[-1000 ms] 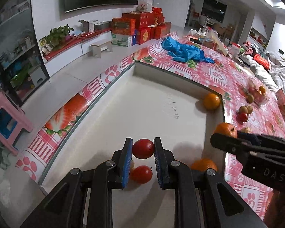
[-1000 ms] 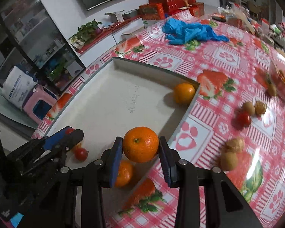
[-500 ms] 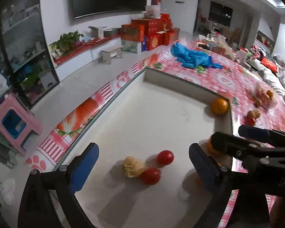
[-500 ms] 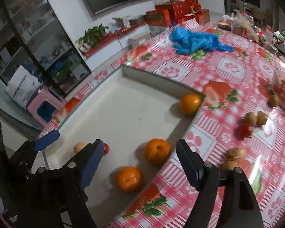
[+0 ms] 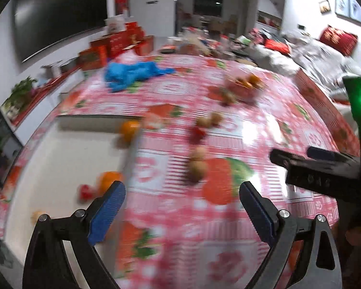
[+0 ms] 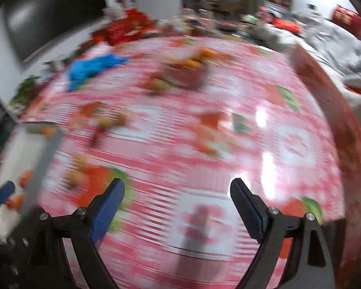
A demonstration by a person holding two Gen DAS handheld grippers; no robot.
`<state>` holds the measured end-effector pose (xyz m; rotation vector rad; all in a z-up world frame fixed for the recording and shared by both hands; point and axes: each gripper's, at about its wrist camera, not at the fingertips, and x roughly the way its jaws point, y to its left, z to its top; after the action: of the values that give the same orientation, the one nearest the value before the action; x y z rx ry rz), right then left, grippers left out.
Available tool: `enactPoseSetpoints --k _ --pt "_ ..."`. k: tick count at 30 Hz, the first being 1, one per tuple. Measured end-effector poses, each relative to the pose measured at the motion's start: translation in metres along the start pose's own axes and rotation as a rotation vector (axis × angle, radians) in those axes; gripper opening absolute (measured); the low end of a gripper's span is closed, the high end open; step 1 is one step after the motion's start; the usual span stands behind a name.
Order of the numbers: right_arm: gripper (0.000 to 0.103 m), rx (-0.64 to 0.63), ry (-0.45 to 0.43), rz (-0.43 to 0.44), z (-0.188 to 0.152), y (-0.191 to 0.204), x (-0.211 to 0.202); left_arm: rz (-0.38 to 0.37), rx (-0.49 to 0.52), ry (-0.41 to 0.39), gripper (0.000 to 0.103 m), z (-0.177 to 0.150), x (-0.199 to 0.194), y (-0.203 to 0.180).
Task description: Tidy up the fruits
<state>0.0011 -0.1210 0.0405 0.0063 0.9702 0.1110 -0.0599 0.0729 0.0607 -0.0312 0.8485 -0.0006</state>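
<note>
My left gripper (image 5: 181,190) is open and empty over the pink strawberry tablecloth, just right of the white tray (image 5: 67,154). In the tray lie two oranges (image 5: 128,127) (image 5: 109,179), a red tomato (image 5: 84,191) and a pale yellow fruit (image 5: 37,215). Brown fruits (image 5: 197,167) (image 5: 209,120) and a loose tomato (image 5: 198,131) lie on the cloth ahead of it. My right gripper (image 6: 178,187) hovers over bare cloth further right. Its jaws are opening and nothing is between them. Its view is heavily blurred.
A clear container of mixed fruit (image 5: 244,85) stands at the far middle of the table. A blue cloth (image 5: 134,72) lies at the far left. The right gripper's black body (image 5: 320,173) shows at the right of the left wrist view. Red boxes and clutter line the far edge.
The left gripper let go of a tomato and the right let go of an orange, both in the tray. Both opened wide and swung right, out over the tablecloth.
</note>
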Motion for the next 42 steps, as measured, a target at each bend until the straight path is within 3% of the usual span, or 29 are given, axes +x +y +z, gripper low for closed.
enactPoseSetpoints --k 6,11,13,17,20,42 --pt "0.091 -0.014 0.01 -0.128 -0.025 -0.038 0.013 -0.031 0.042 0.037 0.096 0.0 0.033 -0.05" --pt "0.093 0.005 -0.019 -0.105 -0.027 -0.041 0.017 0.0 0.121 0.013 0.096 -0.005 0.043 -0.072" --pt "0.103 0.045 -0.014 -0.118 -0.026 -0.049 0.02 -0.012 0.1 0.006 0.096 -0.005 0.05 -0.07" --pt "0.103 0.077 -0.019 -0.127 -0.028 -0.055 0.021 -0.074 0.053 0.099 0.101 -0.002 0.074 -0.063" --pt "0.103 0.084 -0.019 -0.137 -0.027 -0.056 0.022 -0.024 0.053 0.108 0.102 0.005 0.084 -0.061" --pt "0.103 0.085 -0.02 -0.137 -0.027 -0.056 0.022 -0.03 0.06 0.108 0.102 0.008 0.087 -0.061"
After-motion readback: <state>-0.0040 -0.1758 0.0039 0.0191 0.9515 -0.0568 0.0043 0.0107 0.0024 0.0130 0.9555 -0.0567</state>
